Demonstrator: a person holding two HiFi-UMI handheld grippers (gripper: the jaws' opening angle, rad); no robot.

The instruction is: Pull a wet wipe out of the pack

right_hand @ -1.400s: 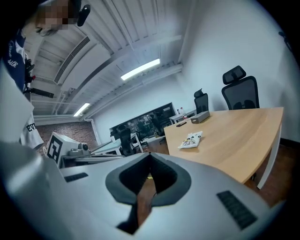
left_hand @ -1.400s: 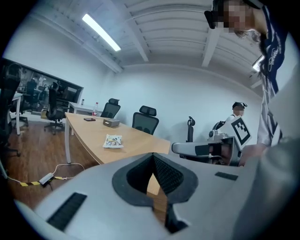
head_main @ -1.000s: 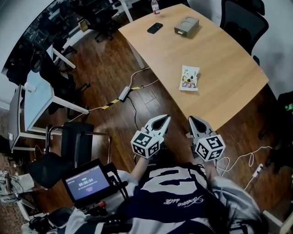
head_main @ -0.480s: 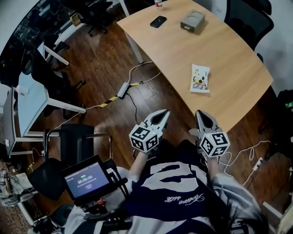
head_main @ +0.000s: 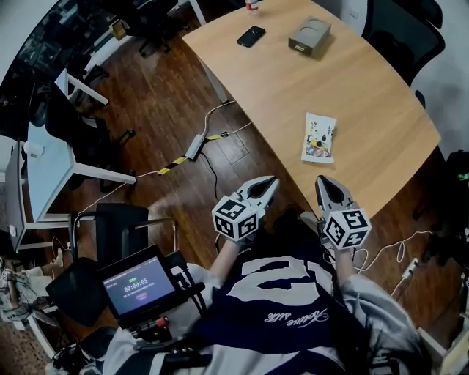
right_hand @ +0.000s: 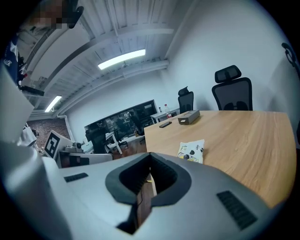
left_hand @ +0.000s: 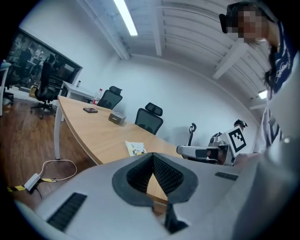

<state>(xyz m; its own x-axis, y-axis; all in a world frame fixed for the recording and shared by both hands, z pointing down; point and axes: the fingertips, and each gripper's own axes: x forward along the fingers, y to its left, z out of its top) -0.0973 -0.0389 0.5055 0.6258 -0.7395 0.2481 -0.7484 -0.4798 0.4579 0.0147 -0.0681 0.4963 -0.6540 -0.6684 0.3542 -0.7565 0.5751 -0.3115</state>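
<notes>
Nearest: the person's dark printed shirt [head_main: 282, 304] fills the bottom of the head view. A small lit screen [head_main: 139, 286] sits on a stand at lower left.

Just ahead: left gripper [head_main: 270, 183] and right gripper [head_main: 324, 182] are held side by side, apart from each other, with their tips close to the near edge of the table [head_main: 366, 80].
- Left gripper: jaws drawn together at the tips, nothing between them.
- Right gripper: the same, jaws closed to the tip, empty.

On the table (light wood, curved edge): the wipe pack [head_main: 319, 138] lies flat a little in from the near edge. It is ahead of the right gripper, well apart from both tools, and untouched.

Far end of the table: a grey box [head_main: 309, 36] and a dark phone [head_main: 250, 36], near each other but not touching. A bottle [head_main: 251, 4] is cut off by the top of the view.

On the wooden floor [head_main: 168, 110] left of the table: a power strip [head_main: 195, 149] with trailing cable.

Beyond the table: a dark office chair [head_main: 399, 29].
</notes>
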